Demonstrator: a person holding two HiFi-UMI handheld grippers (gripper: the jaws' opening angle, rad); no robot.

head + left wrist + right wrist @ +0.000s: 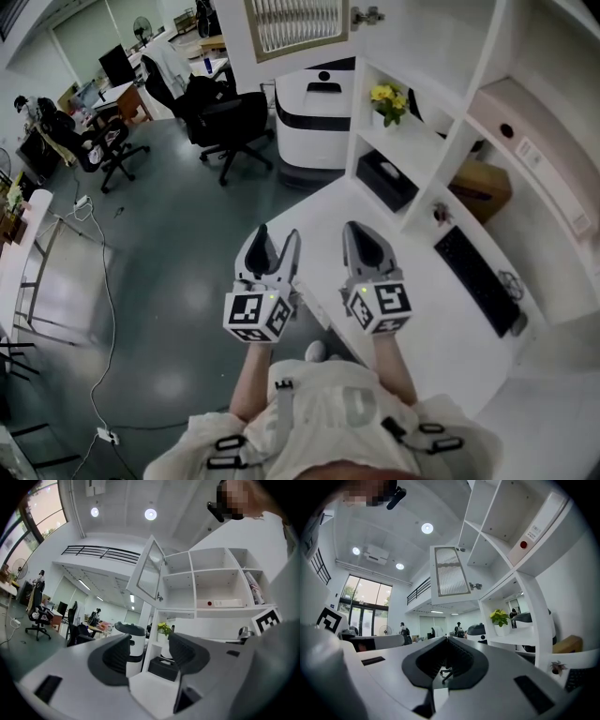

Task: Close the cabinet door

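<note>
The cabinet door (295,23), white-framed with ribbed glass, stands swung open at the top of the white shelf unit (427,141), with its knob (367,15) on the right edge. It also shows in the left gripper view, the door (151,571) up and ahead, and in the right gripper view, the door (451,571) high above the jaws. My left gripper (278,239) (149,641) is open and holds nothing. My right gripper (356,232) (447,640) is shut, tips together, holding nothing. Both point level and stay well below the door, apart from it.
A potted yellow flower (387,101) and a black box (386,180) sit on the lower shelves. A keyboard (476,278) lies on the white desk, with a cardboard box (481,187) behind. A white machine (314,117) and office chairs (230,122) stand to the left.
</note>
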